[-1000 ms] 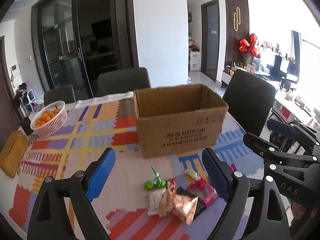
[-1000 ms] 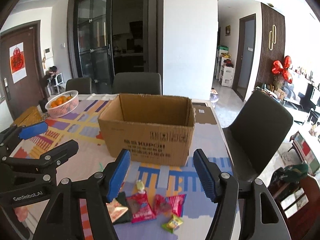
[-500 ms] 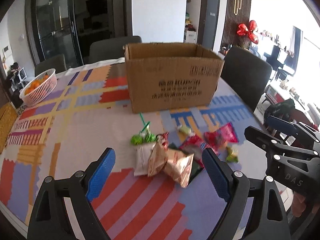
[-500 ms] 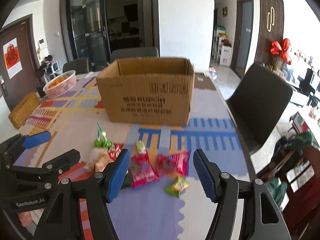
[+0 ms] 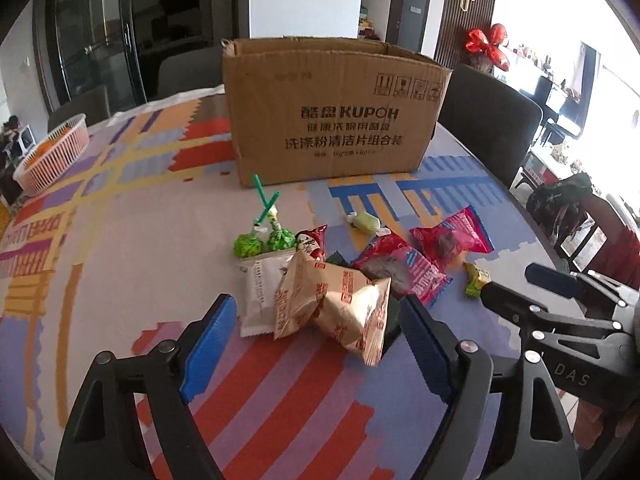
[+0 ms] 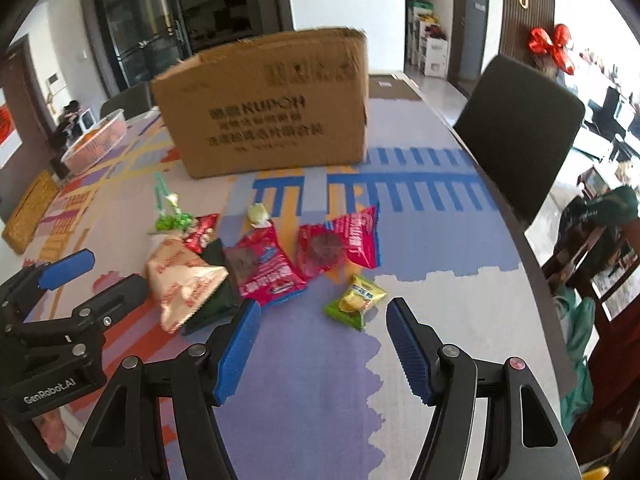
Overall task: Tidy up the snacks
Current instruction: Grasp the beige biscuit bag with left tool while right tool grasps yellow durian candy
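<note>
Left wrist view: the bench (image 5: 120, 240) fills the frame, cardboard box (image 5: 332, 116) upper centre, snack packets (image 5: 344, 272) piled mid-frame. The left hand-held gripper (image 5: 316, 344) and right hand-held gripper (image 6: 320, 344) both gape apart, empty.

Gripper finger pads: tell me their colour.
Blue ribbed pads on black frames, clearest in the right wrist view.
</note>
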Available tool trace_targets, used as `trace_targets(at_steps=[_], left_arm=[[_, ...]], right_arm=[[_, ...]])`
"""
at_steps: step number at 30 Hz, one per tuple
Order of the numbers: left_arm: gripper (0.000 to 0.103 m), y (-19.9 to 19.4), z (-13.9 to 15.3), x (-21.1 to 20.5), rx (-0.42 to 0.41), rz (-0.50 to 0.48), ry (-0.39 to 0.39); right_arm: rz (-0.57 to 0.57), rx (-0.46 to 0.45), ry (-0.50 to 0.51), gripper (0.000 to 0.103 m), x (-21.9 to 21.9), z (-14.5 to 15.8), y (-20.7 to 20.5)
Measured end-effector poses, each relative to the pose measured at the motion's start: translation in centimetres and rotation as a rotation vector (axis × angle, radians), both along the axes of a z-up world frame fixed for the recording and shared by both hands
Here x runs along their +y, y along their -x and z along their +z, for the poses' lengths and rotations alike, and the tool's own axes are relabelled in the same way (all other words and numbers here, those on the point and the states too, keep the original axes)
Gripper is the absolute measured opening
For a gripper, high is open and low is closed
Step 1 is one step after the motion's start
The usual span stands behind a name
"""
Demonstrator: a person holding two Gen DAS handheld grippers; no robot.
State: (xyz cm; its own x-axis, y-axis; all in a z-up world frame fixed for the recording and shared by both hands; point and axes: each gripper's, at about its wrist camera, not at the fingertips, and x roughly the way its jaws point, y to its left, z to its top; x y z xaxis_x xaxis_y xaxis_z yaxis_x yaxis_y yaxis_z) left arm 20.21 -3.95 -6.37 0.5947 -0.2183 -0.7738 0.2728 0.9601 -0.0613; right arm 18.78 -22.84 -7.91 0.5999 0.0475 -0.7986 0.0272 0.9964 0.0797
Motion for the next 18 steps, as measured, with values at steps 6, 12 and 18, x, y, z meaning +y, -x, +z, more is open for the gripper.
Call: trace_targets(at_steps=[6,12,18], left_arm=[[0.074,-1.7,-1.8,-0.7,0.056,0.013,0.018],[0.069,-2.3,-3.0,-1.0,0.101,0.020,0.031],[0.066,-2.6,-3.2,-1.1,0.112,0.018,0.040]], right_arm=[[-0.042,0.040,-0.043,0.066,-1.1,-1.7,-1.6],[-0.067,0.049,-0.052,0.066,-1.8,-2.7,-2.5],[-0.051,0.066,-0.041,0.060,-1.8,-3.4,-3.3]])
